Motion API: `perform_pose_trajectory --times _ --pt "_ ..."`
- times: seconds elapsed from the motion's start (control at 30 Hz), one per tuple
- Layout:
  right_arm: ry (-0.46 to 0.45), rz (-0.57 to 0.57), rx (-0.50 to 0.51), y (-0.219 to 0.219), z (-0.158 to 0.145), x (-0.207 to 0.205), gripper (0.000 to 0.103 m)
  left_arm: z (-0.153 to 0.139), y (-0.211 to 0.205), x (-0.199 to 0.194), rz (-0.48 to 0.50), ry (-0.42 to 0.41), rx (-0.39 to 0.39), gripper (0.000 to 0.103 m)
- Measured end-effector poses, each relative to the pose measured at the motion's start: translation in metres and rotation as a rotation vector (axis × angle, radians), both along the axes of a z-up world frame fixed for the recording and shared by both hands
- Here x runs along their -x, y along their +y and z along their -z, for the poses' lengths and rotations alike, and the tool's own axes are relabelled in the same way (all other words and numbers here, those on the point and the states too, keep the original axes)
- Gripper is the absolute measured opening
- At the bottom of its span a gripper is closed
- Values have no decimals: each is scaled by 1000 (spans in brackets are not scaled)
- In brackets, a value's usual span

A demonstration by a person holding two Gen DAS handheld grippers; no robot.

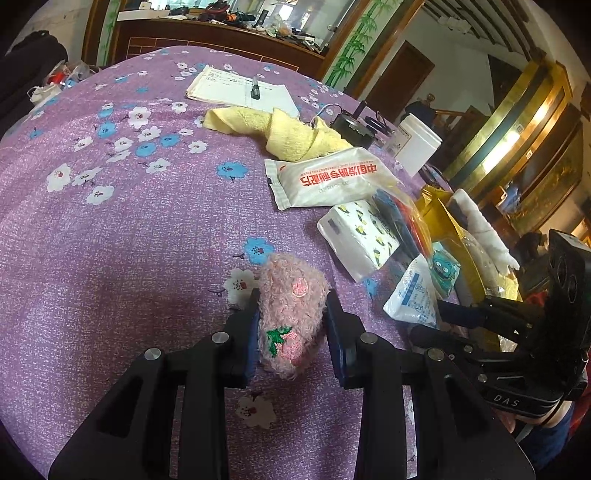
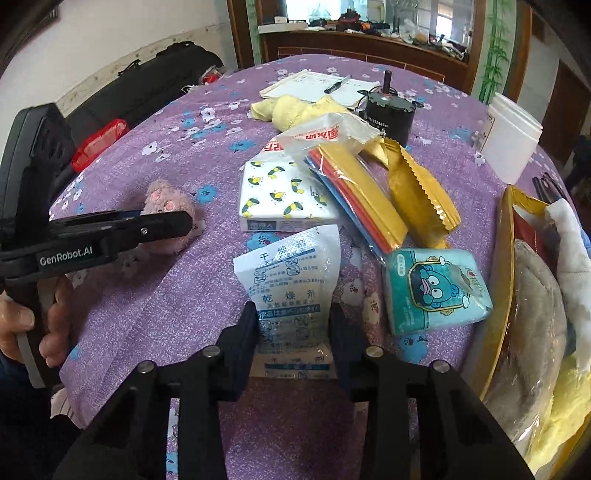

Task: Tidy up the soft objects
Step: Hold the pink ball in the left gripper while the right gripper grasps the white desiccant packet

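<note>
Our left gripper pinches the pink plush, our right gripper the desiccant packet; the yellow bag holds cloths.

Cluttered room around a table under a purple flowered cloth.

Behind the table, a dark wooden counter piled with odds and ends, below a bright window. Green bamboo painted on the frame at the right. Further right, a brown door and gold-trimmed wooden shelving, lit warm. On the left, a plain white wall with a black bag against it. Daylight throughout.
</note>
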State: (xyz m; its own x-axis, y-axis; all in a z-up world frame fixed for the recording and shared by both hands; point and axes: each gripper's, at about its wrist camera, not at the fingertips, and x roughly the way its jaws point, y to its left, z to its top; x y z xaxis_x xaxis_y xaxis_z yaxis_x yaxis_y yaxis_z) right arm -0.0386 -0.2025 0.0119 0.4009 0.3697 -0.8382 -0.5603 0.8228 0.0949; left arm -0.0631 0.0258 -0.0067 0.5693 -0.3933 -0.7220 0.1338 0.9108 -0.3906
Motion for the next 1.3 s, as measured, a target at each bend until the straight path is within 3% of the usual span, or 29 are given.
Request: perform_pose_trajectory --times 0.2,0.5,0.7,0.9,0.97,1.1,1.2,1.3 --pt "-14 21 -13 0 -1 -2 46 0 1 0 10 -2 18 31" --pt "-4 34 -112 -3 -1 1 29 -3 1 3 -8 -29 7 31" --pt "-28 29 -234 2 -29 -4 29 -8 8 -9 61 -21 103 31" --pt "-29 -6 -325 35 -50 -55 28 -30 42 -54 12 -115 57 31" --pt "-9 -19 -325 53 -44 -78 28 -22 55 -70 -29 -96 103 31" --pt "45 -57 -299 96 -26 -120 28 7 64 -88 -72 27 143 30" --pt "126 -49 -323 110 -11 -136 28 5 68 -85 -112 2 120 30" --pt "208 20 -322 107 4 -145 28 8 73 -82 -124 2 149 30"
